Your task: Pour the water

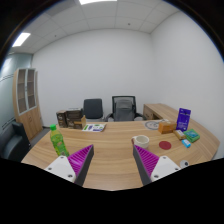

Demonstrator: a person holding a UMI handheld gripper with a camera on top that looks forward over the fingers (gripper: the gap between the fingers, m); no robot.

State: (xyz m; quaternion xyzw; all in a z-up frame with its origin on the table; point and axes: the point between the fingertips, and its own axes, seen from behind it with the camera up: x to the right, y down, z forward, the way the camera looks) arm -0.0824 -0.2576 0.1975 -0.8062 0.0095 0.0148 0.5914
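Pale wood runs across the whole conference table (pixel 115 150), a big curved top with a seam down its middle, and the gripper (pixel 112 163) hangs over its near edge with nothing in it. Its two fingers stand wide apart, the magenta pads (pixel 80 157) facing each other across bare tabletop.

The green bottle (pixel 59 141) stands upright on the table to the left, just beyond the left finger's tip and outside the gap between the fingers (it is near that finger but not touching it, as far as I can see). Over on the right side, beyond the right finger, a pale bowl (pixel 141 141) sits on the wood, and further right a round pink thing (pixel 166 145), a dish or lid, I cannot tell which. A purple box (pixel 183 119) stands upright near the far right edge, with a teal packet (pixel 191 136) beside it and a small brown-red object (pixel 166 128) a little nearer the middle.

Toward the far side of the table lie some papers or a book (pixel 94 127) and a dark box-like object (pixel 71 118). Two office chairs (pixel 123 107) are drawn up behind the table against the white wall (pixel 100 60). A tall cabinet (pixel 27 92) with glass doors stands by the left wall.
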